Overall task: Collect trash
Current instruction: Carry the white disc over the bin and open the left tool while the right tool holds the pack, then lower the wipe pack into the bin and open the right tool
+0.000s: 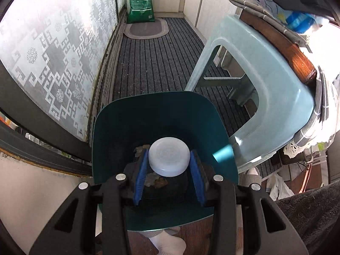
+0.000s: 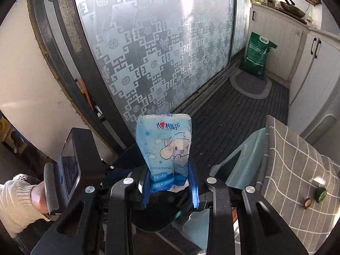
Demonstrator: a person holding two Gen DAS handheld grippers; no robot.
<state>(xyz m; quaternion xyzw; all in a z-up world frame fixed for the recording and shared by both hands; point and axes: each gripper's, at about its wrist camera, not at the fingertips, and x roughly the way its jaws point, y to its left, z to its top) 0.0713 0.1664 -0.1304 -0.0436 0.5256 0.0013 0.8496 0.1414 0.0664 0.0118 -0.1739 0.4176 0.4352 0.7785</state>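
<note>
Left wrist view: lid point(image 1: 169, 156) sits between left gripper point(image 1: 169, 167) pads, directly above open bin point(image 1: 110, 131); scraps point(image 1: 156, 180) lie in bin btm. Stool point(image 1: 261, 68) stands right of bin, touching its rim. Sack point(image 1: 141, 4) stands at far end on mat point(image 1: 146, 29), patterned door point(image 1: 53, 63) along left.

Right wrist view: tissue pack point(image 2: 164, 148) upright between right gripper point(image 2: 170, 188) pads.

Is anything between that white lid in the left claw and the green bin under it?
Nothing visible. The left gripper holds the white lid directly over the open teal bin, with only earlier scraps lying at the bottom.
</note>
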